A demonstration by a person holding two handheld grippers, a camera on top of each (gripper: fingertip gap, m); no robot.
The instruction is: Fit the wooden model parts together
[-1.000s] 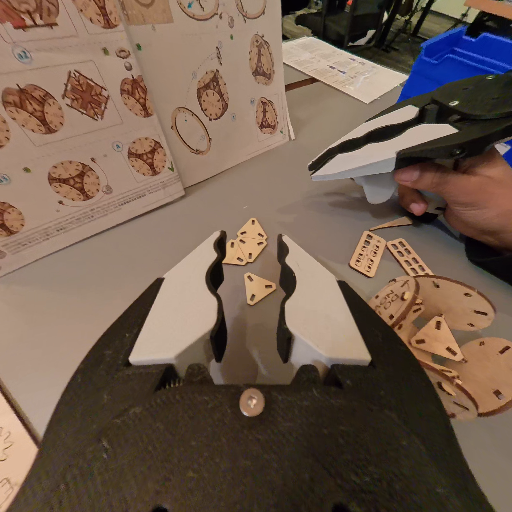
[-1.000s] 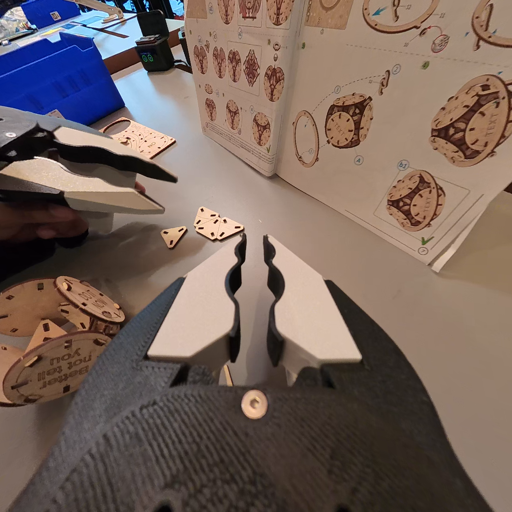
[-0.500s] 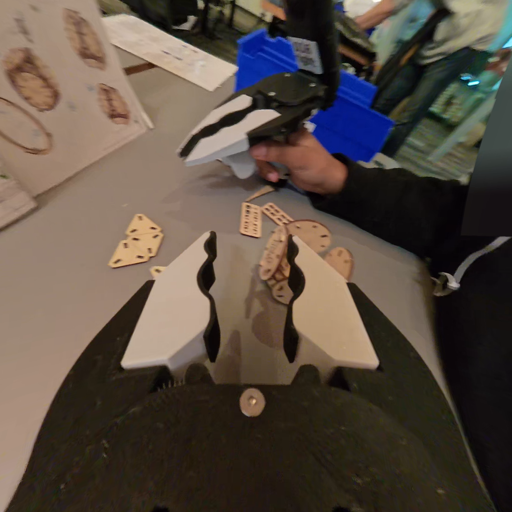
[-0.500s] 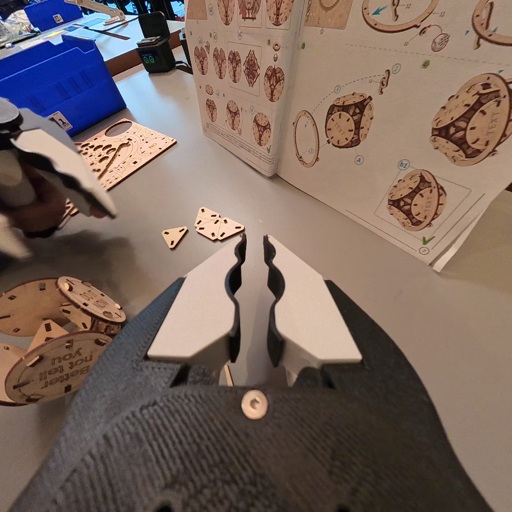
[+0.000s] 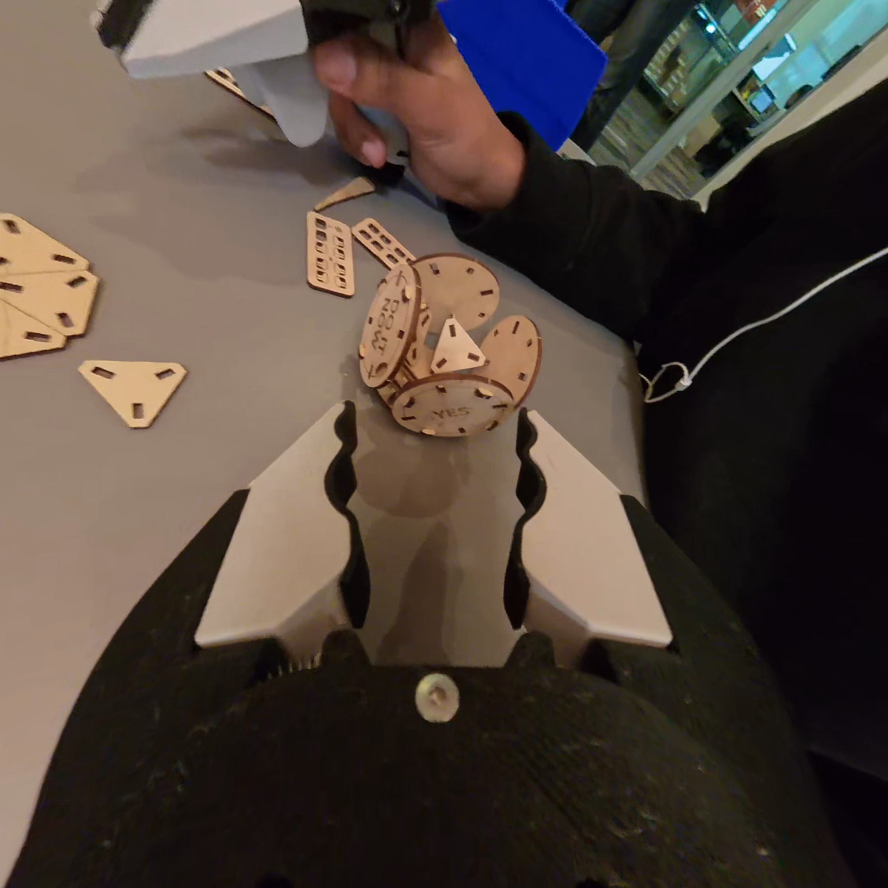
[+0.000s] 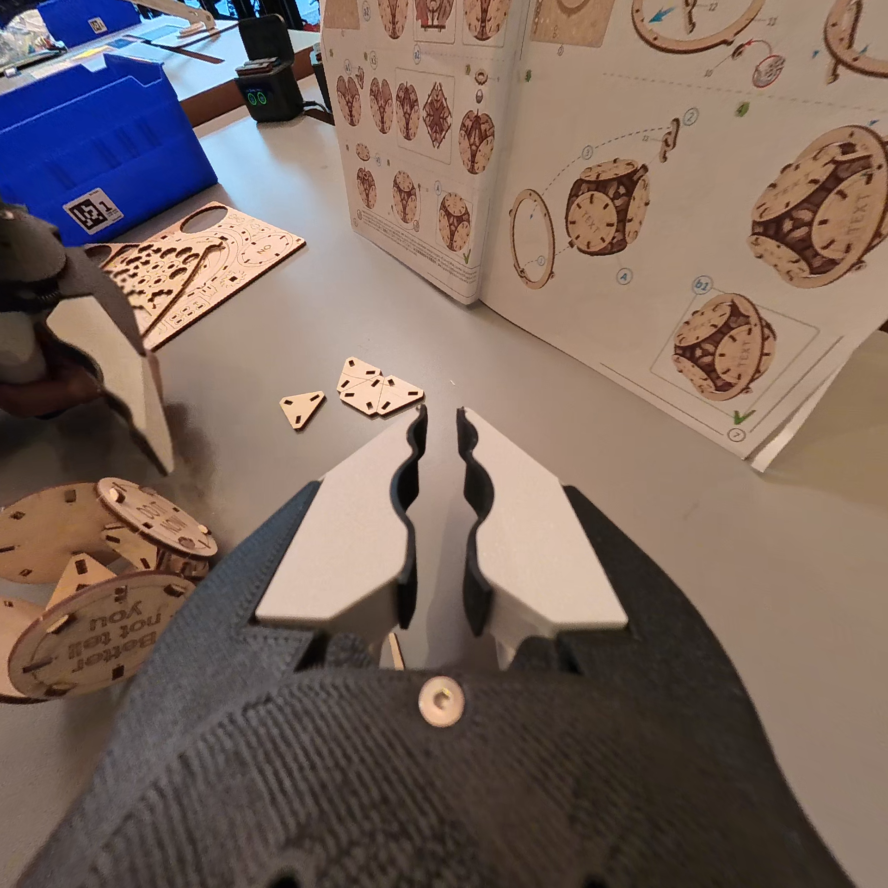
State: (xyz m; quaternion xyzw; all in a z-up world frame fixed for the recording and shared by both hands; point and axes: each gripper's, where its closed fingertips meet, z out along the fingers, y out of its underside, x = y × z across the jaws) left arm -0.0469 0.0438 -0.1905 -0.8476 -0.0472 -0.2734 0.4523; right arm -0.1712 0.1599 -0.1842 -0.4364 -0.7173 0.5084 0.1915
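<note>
My left gripper [image 5: 435,415] is open wide and empty. It points at a part-built wooden ball of round slotted discs [image 5: 442,346], which stands on the grey table [image 5: 192,504] just beyond the fingertips, untouched. The ball also shows at the lower left of the right wrist view [image 6: 96,576], with the left gripper [image 6: 120,360] hovering above it. My right gripper [image 6: 442,413] is nearly closed, with a narrow bare gap between its pads. It hangs just short of a cluster of wooden triangles [image 6: 379,387]. A single triangle [image 6: 302,406] lies to their left and shows in the left wrist view too [image 5: 134,391].
Two slotted wooden strips [image 5: 330,259] lie beyond the ball. Folded instruction sheets [image 6: 624,192] stand at the back. A punched-out wooden sheet [image 6: 202,269] and a blue bin [image 6: 96,129] are at the far left. A hand and dark sleeve [image 5: 600,230] hold the right gripper. About 8 cm separates my left fingertips from the single triangle [image 6: 302,406]. Seen from the left wrist view [image 5: 131,387] as well.
My left gripper swung right, away from the triangles, to face the wooden ball, and its jaws opened much wider. My right gripper stayed still with the same narrow gap.
</note>
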